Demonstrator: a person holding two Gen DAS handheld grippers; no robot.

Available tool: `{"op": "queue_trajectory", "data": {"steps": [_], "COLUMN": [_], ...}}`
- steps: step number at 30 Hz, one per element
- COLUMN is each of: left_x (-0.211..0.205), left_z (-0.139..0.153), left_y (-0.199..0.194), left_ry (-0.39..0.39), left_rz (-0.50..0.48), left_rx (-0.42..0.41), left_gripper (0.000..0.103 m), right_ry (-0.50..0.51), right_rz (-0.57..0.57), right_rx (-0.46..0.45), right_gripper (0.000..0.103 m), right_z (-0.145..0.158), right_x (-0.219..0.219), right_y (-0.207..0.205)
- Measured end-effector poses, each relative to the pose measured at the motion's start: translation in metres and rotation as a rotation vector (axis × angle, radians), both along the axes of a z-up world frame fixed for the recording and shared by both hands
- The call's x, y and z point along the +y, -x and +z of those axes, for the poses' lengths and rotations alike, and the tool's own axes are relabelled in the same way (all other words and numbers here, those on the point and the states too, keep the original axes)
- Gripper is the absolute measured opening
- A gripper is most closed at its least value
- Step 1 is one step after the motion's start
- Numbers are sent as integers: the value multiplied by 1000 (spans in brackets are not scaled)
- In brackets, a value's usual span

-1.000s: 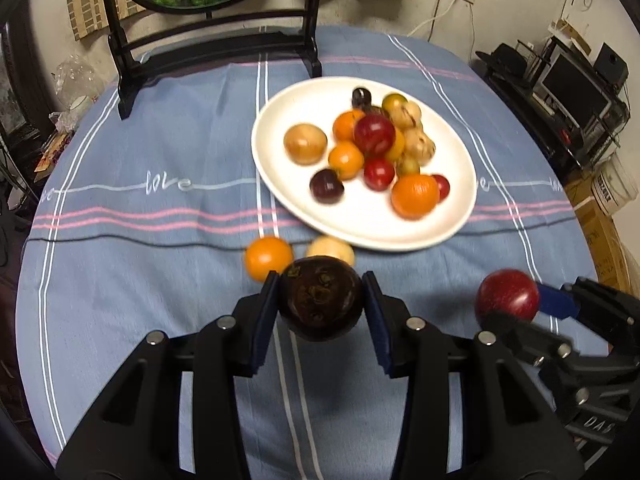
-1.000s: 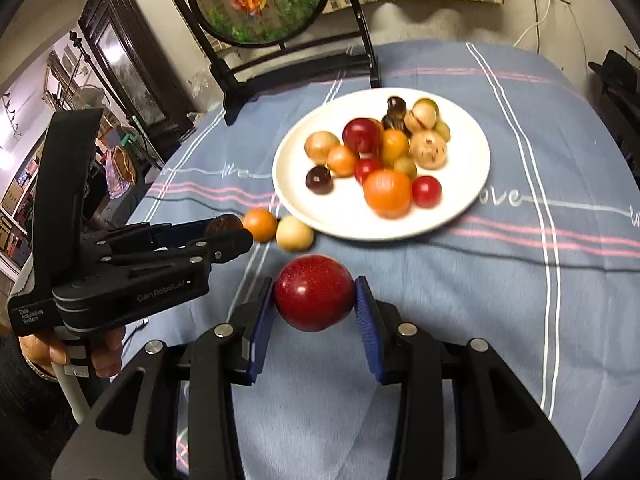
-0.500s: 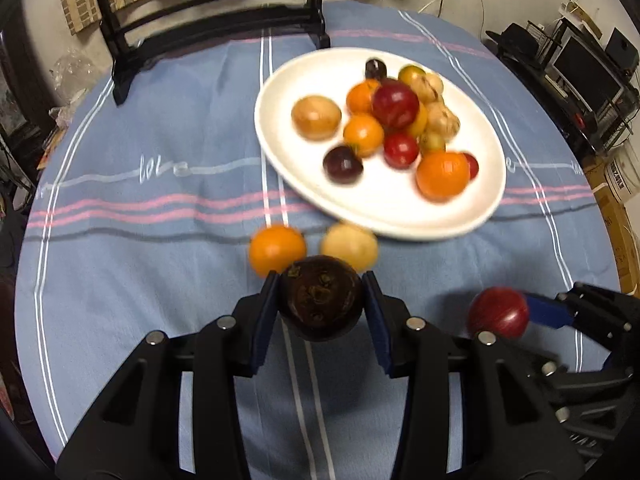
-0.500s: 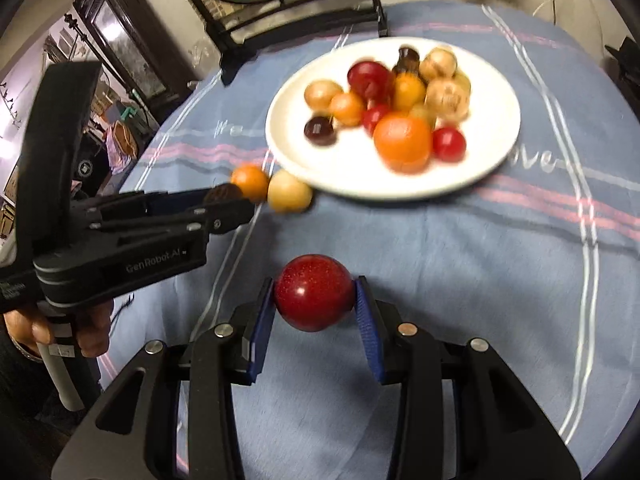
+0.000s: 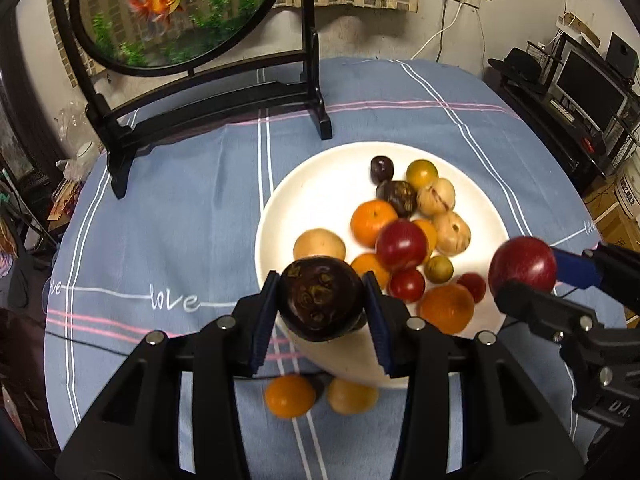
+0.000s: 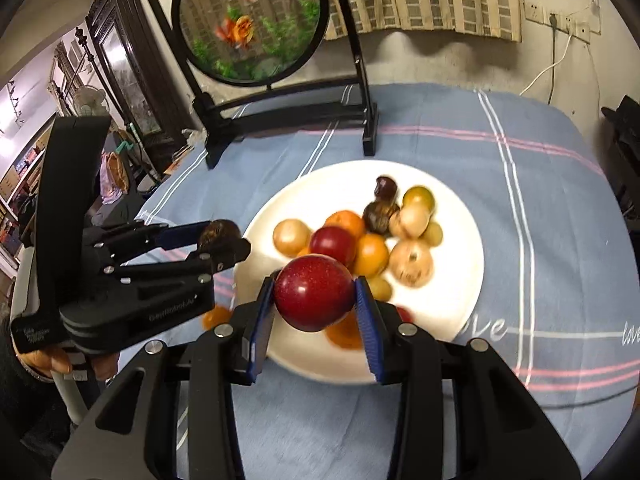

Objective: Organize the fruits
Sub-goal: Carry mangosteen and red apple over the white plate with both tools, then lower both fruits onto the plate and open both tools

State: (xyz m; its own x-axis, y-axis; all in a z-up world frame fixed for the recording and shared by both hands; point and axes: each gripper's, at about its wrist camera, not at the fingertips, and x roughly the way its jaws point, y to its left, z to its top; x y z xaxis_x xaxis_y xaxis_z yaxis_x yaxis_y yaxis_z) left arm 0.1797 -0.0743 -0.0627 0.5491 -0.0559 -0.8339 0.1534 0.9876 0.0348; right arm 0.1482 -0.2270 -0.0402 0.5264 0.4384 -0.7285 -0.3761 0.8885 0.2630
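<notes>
Fruit fills a white plate [image 5: 476,184] on a blue striped cloth [image 5: 168,208]. The left gripper [image 5: 322,304] is clenched on a dark mangosteen [image 5: 322,296], hanging over the plate's 7 o'clock rim. The right gripper [image 6: 316,300] is clamped on a red apple [image 6: 314,292] above the plate's near edge; in the left view it sits at 3 o'clock. An orange [image 5: 290,396] and a tan fruit [image 5: 352,396] lie on the cloth just beside the plate, at 6 o'clock. A goldfish screen [image 5: 176,12] stands at 11 o'clock.
</notes>
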Motion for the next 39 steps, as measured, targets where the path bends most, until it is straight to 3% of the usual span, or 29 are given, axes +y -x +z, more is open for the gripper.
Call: {"op": "queue_trajectory", "data": {"steps": [10, 28, 29, 30, 32, 33, 39], "left_x": [-2, -5, -5, -6, -7, -6, 0], "left_z": [-10, -23, -24, -24, -23, -20, -15], "left_y": [-32, -67, -70, -73, -74, -74, -71], "left_ry": [3, 23, 27, 32, 31, 37, 34], "left_rz": [15, 49, 56, 56, 62, 68, 81], "left_rx": [11, 43, 46, 50, 41, 25, 13], "left_gripper": [42, 43, 45, 62, 77, 77, 77], "right_ry": [34, 62, 69, 95, 129, 125, 68], "right_rz": [-19, -11, -4, -8, -21, -31, -50], "right_rx": [3, 34, 48, 53, 30, 8, -11], "right_gripper": [40, 40, 41, 42, 52, 66, 67], "right_z": [-10, -23, -26, -28, -28, -25, -15], "right_x": [0, 4, 6, 8, 10, 9, -4], "right_y": [-39, -66, -69, -71, -72, -70, -63]}}
